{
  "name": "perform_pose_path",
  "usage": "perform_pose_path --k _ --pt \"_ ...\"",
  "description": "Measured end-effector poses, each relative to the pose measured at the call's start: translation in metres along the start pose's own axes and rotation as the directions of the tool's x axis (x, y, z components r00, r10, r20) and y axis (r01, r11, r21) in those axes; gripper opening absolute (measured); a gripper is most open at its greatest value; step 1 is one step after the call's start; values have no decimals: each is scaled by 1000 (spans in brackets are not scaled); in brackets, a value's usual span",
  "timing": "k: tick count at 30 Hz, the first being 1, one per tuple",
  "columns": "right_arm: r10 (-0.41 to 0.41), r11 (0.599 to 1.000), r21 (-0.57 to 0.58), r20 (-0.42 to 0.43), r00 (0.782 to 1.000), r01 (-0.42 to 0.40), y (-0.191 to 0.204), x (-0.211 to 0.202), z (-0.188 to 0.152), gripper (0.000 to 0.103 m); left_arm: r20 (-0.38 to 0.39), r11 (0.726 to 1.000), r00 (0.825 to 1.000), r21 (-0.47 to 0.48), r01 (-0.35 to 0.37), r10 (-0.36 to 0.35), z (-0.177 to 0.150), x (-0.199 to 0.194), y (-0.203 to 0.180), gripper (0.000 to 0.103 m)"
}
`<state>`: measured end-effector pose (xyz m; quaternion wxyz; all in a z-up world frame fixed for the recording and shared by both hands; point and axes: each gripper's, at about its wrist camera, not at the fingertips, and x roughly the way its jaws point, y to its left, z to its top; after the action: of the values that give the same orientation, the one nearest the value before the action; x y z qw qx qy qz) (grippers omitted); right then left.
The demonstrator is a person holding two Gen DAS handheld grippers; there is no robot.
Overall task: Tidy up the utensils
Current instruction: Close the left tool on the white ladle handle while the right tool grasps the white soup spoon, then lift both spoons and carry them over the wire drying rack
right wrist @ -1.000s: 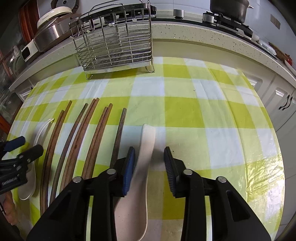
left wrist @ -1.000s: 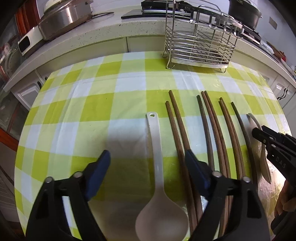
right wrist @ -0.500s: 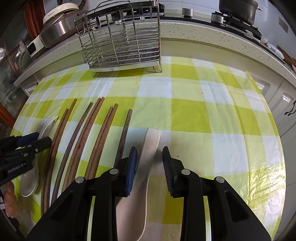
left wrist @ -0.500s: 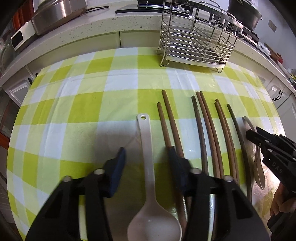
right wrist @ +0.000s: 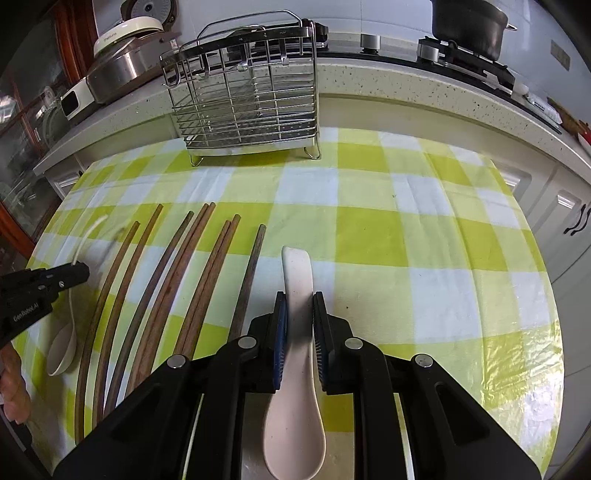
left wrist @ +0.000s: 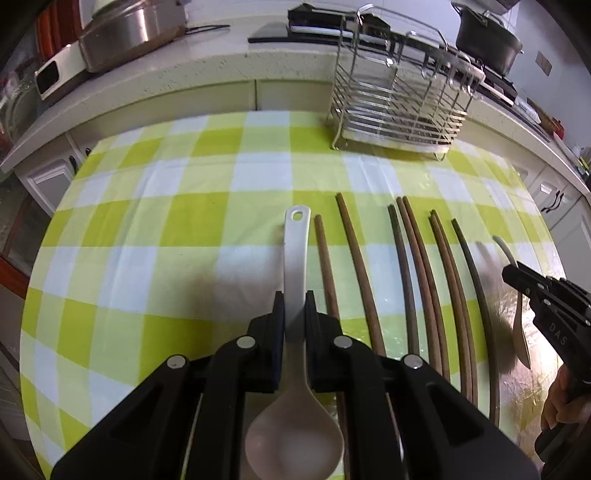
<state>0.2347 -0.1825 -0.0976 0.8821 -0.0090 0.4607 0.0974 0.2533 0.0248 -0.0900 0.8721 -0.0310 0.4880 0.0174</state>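
My left gripper [left wrist: 294, 308] is shut on the handle of a long white ladle-like spoon [left wrist: 295, 254] whose bowl lies under the gripper. My right gripper [right wrist: 298, 308] is shut on a short white ceramic soup spoon [right wrist: 297, 269]. Several brown chopsticks [left wrist: 406, 266] lie side by side on the green checked tablecloth between the two spoons; they also show in the right wrist view [right wrist: 192, 266]. A wire utensil rack [right wrist: 245, 99] stands at the table's far edge, also seen from the left wrist [left wrist: 400, 107]. The right gripper appears at the left view's right edge [left wrist: 515, 275].
A stone counter [right wrist: 406, 88] runs behind the table with a silver cooker [left wrist: 129, 33], a black pot [right wrist: 467, 22] and a stove. White cabinets [right wrist: 569, 214] stand at the right. The tablecloth [right wrist: 406, 240] lies bare right of the soup spoon.
Both grippers have closed: the left from wide open onto the long spoon's handle, the right from slightly open onto the soup spoon. Both views sit a little higher than before.
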Motion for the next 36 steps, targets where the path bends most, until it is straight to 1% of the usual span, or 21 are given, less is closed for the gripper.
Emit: perform_pose_path --k 3,6,10,19,22,26,32,36 --pt "5 1000 8 15 1000 -5 -1 -6 -2 16 40 1000 999 4 -1 1 -1 -12 1 10" --pt "12 1000 9 53 999 -12 0 -18 -2 16 105 1000 994 21 -18 15 0 -31 -2 10" --pt "21 1000 7 84 996 -22 2 -32 0 16 152 999 988 41 -23 16 -2 -50 -5 10" --pt "17 1000 -23 129 992 -15 9 -59 6 16 201 998 980 67 -21 7 -1 -75 -8 10" --pt "12 999 -36 157 987 -6 12 -70 10 16 223 997 975 77 -25 7 1 -85 -9 9" --pt "10 999 -43 186 982 -2 15 -79 16 16 226 996 974 87 -20 0 4 -88 -9 9" --pt "1 999 -46 207 978 8 13 -83 30 16 234 992 972 122 -25 -4 18 -89 -16 9" --pt "-10 999 -49 244 970 23 10 -91 53 16 258 992 966 122 -24 -9 39 -98 -19 9"
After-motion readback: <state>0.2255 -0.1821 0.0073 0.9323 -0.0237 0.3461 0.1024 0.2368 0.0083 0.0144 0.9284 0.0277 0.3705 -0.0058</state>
